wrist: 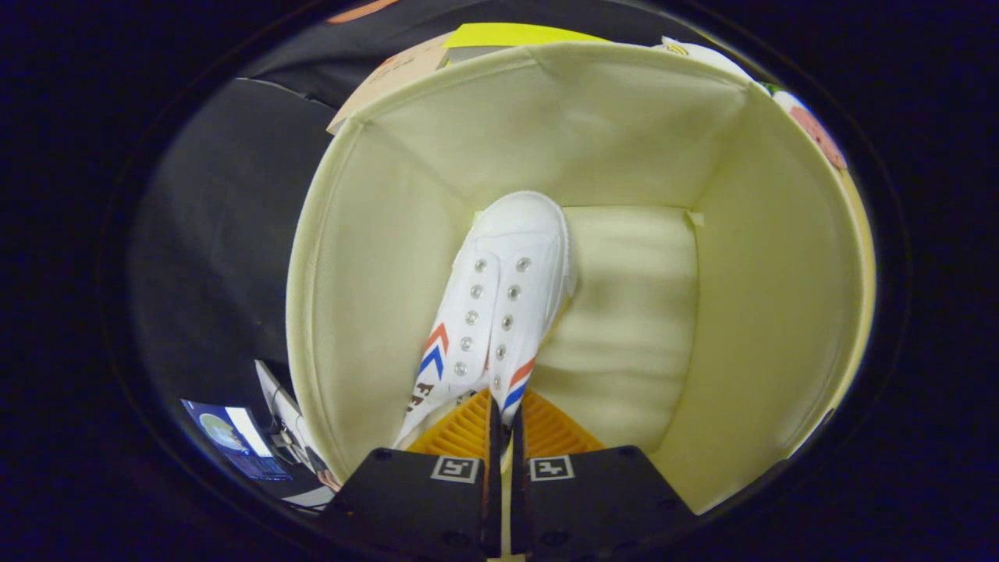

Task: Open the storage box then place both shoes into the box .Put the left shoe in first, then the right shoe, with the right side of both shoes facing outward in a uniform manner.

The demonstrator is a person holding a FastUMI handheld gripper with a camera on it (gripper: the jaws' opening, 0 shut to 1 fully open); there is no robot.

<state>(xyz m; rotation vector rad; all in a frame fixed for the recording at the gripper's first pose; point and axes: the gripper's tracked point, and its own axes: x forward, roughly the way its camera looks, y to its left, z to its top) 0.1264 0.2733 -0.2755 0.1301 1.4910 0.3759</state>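
We see storage box [375,257] open; gripper [506,406] pinching white shoe [499,297] by heel edge, toe at twelve o'clock, inside box. Second shoe left, we judge.

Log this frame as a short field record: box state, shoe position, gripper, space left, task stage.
box: storage box open, cream fabric walls, seen from above
shoe: white sneaker inside the box, toe toward the far wall, lying along the box's left side
gripper: gripper fingers nearly closed on a thin part of the sneaker's heel end
space left: bare floor of the box beside the sneaker
task stage: one shoe in the box, not yet released; which shoe it is cannot be told
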